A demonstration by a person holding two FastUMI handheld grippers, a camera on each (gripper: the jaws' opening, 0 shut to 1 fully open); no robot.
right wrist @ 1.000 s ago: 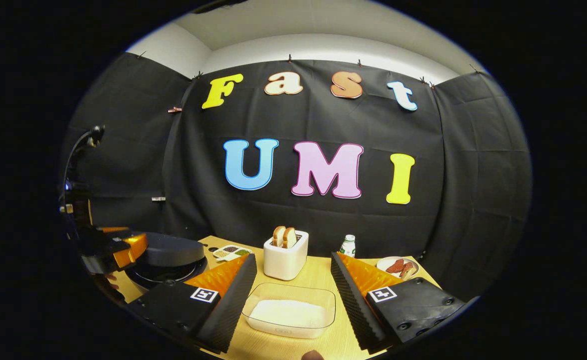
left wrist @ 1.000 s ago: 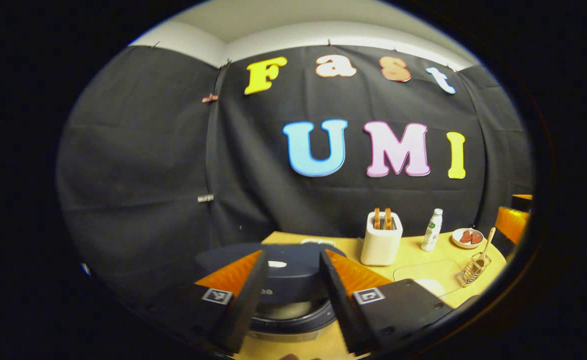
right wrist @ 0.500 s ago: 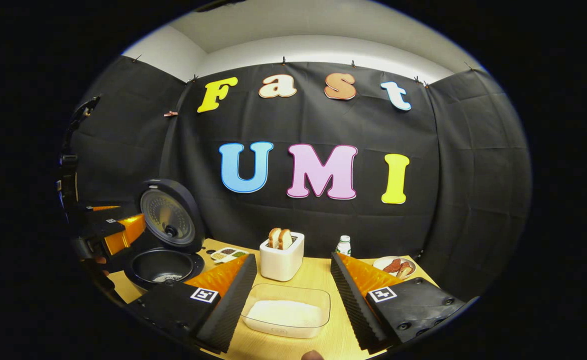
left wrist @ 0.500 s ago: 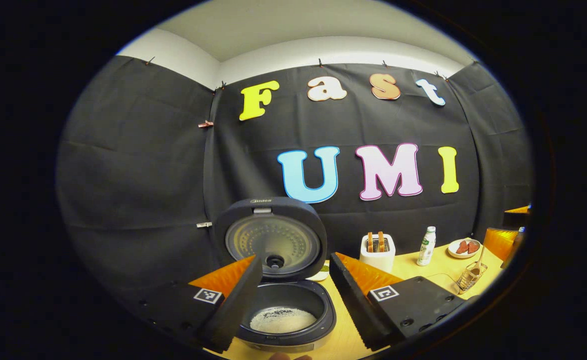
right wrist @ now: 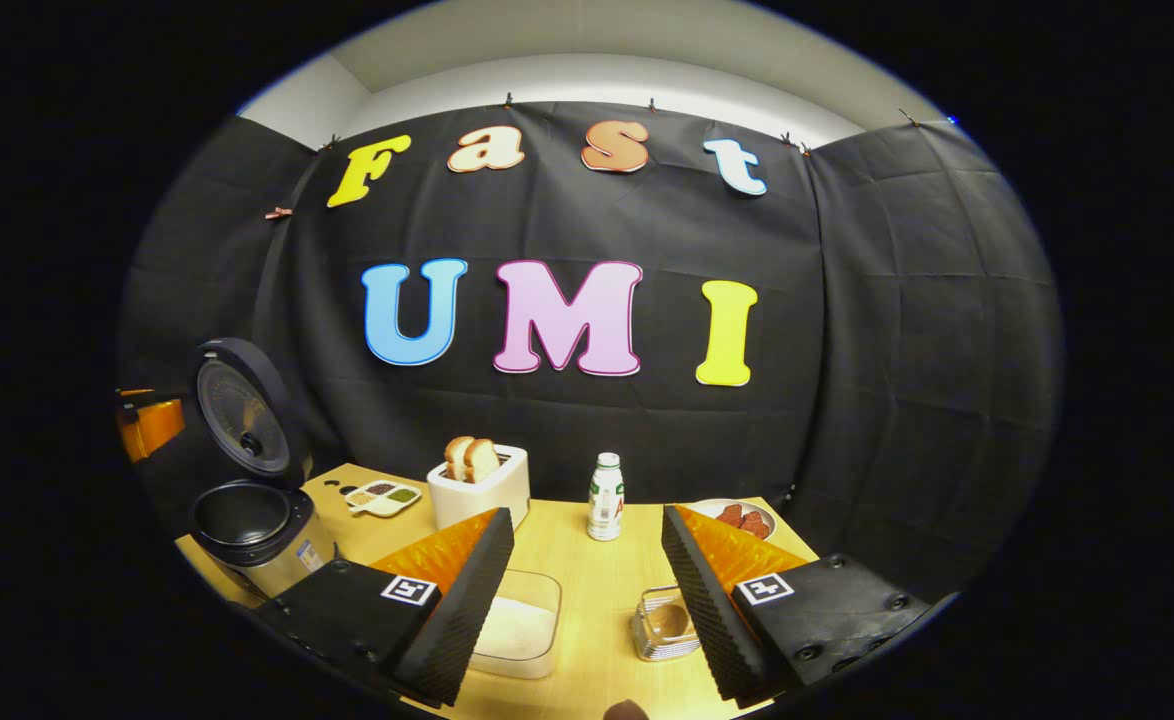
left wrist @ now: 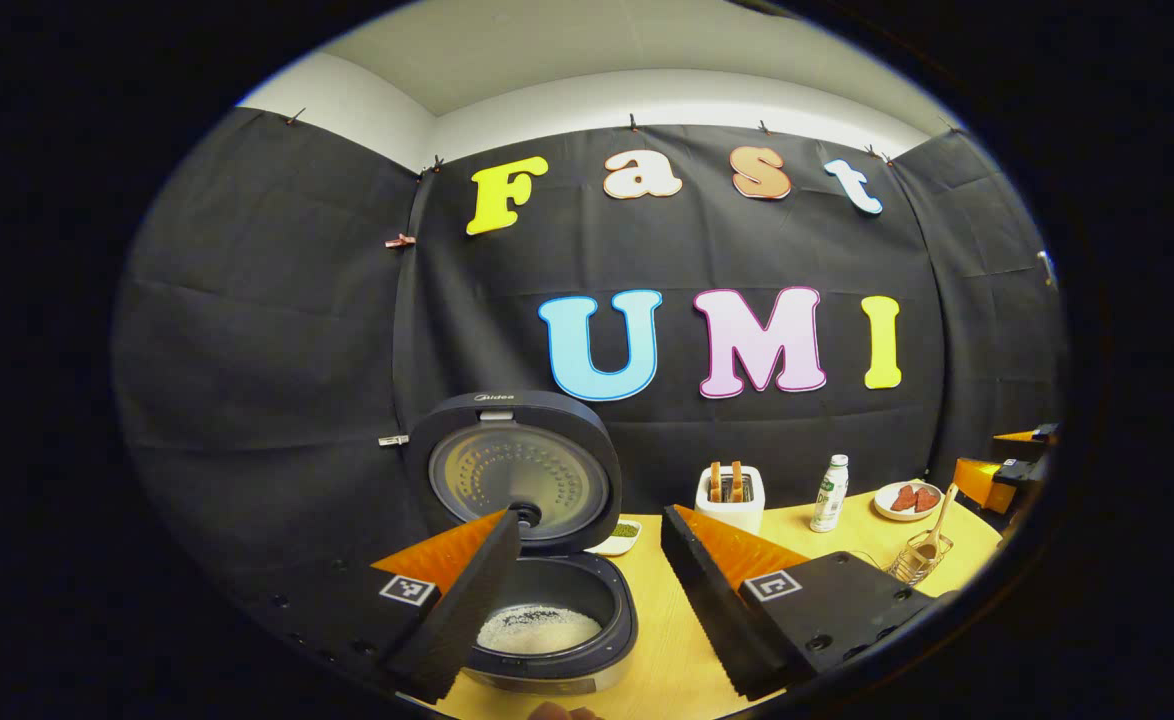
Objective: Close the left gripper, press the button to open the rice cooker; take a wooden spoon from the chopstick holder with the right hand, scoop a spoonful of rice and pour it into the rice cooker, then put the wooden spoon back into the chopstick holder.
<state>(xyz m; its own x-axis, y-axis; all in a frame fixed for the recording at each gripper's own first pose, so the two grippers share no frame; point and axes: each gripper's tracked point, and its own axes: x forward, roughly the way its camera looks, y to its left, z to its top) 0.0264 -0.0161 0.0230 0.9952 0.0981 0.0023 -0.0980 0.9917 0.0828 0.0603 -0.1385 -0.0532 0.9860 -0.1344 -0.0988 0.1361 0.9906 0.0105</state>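
Note:
The dark rice cooker [left wrist: 547,640] stands with its lid [left wrist: 517,470] raised, and white rice lies in its pot [left wrist: 537,628]. My left gripper [left wrist: 590,520] hangs open just in front of and above it, holding nothing. The wire chopstick holder [left wrist: 912,565] with the wooden spoon [left wrist: 935,525] is at the right. In the right gripper view, my right gripper [right wrist: 585,515] is open and empty over the table. The chopstick holder [right wrist: 659,628] lies beside its right finger, and the clear rice container [right wrist: 517,630] beside its left finger. The rice cooker [right wrist: 252,525] is at the far left.
On the wooden table [right wrist: 587,590] a white toaster [right wrist: 479,480] with bread, a small bottle [right wrist: 605,497], a plate of food [right wrist: 742,517] and a divided dish [right wrist: 384,495] stand along the back. The left gripper [right wrist: 147,425] shows beyond the cooker.
The cooker lid has sprung up from shut to fully raised. My left gripper has drawn back from it. My right gripper has shifted right, bringing the chopstick holder between its fingers' reach.

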